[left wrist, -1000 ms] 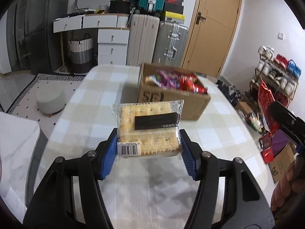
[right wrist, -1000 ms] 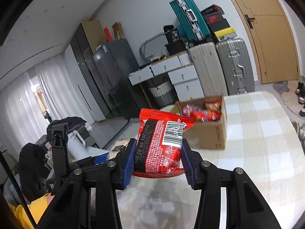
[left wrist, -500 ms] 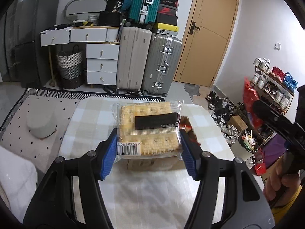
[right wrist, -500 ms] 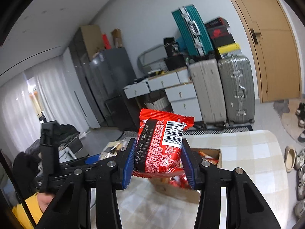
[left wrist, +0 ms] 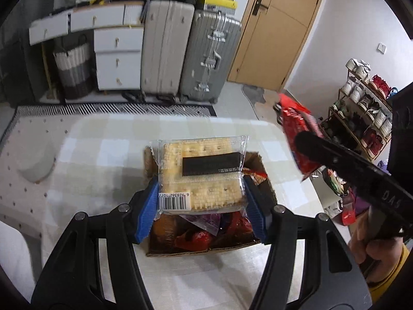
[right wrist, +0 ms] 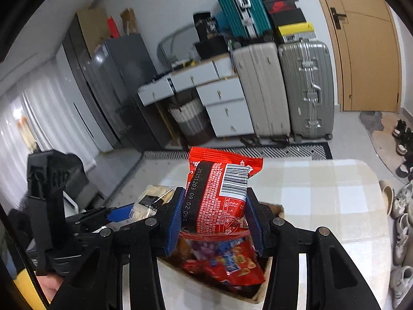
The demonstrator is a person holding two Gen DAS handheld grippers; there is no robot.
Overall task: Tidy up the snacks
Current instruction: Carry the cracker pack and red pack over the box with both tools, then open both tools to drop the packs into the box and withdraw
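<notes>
My left jaws (left wrist: 200, 201) are clamped across a clear pack of crackers (left wrist: 201, 173), its barcode at the lower left of the left wrist view, and my right jaws (right wrist: 214, 219) are pressed narrow on a red packet (right wrist: 219, 193) standing upright, barcode toward the lens. Both packs hang in the air over the box (left wrist: 206, 252), which sits low in the centre of each view just beyond the blue pads, already heaped with red, purple and orange snacks (right wrist: 227, 263). I judge this to be the carry-and-drop step: two snacks brought over the box, not yet let go. The next move, as I read it, calls for lowering each pack into a free spot and easing the pads apart so it falls inside the walls and not over the rim. The heap is the trouble; the cracker pack is wide and flat and may perch on top or slide off toward the tabletop (left wrist: 103, 160). My two tools are also close: the right one crosses the right edge of the left view with the red packet at its tip, so I should drop one at a time. Beyond the checked tabletop stand suitcases (left wrist: 188, 51), white drawers (left wrist: 118, 59), a door (left wrist: 278, 31) and a shoe rack (left wrist: 366, 103), all well apart and no hindrance.
</notes>
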